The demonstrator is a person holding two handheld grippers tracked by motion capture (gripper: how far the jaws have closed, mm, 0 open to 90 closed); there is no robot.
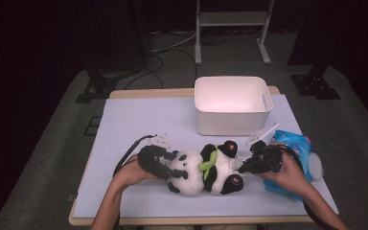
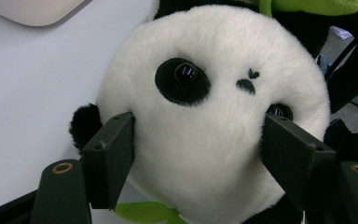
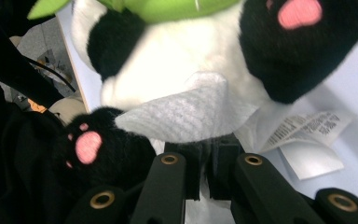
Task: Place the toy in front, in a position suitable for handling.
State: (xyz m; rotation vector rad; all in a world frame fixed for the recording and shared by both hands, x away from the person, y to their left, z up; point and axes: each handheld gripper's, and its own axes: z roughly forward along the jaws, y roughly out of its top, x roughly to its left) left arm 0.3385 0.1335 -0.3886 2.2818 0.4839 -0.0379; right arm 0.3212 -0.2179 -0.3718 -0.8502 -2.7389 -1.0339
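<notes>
Found the plush panda [image 1: 203, 167] lying on its back at the near middle of the table [image 1: 139, 120], just in front of the white bin [image 1: 232, 122] but apart from it. Pointed its head toward the left gripper [image 1: 172, 165] and its pink-soled feet toward the right gripper [image 1: 242, 166].

In the left gripper view, pressed both pads into the cheeks of the head, with the fur bulging around them: a grip on the panda. Half covered one eye behind the right-hand jaw and tucked most of a black ear behind the other. Cut off the top of the head and the green leaf [image 1: 208, 160] at the frame's edges.

In the right gripper view, closed the jaws together on a white wipe [image 3: 186, 114], with its free end lying up against the white belly between the two feet. Hid the pinched edge of the wipe inside the jaws, so could not tell how much of it sat in there. Could not read the print on the sewn-in label [image 3: 307, 126] beside the lower foot.

From the high view, covered much of the blue packet [image 1: 294, 143] at the table's right side with the right hand [image 1: 287, 175]. Wrapped the left hand [image 1: 132, 175] round its tool's body, leaving the jaw tips lost against the dark fur.
</notes>
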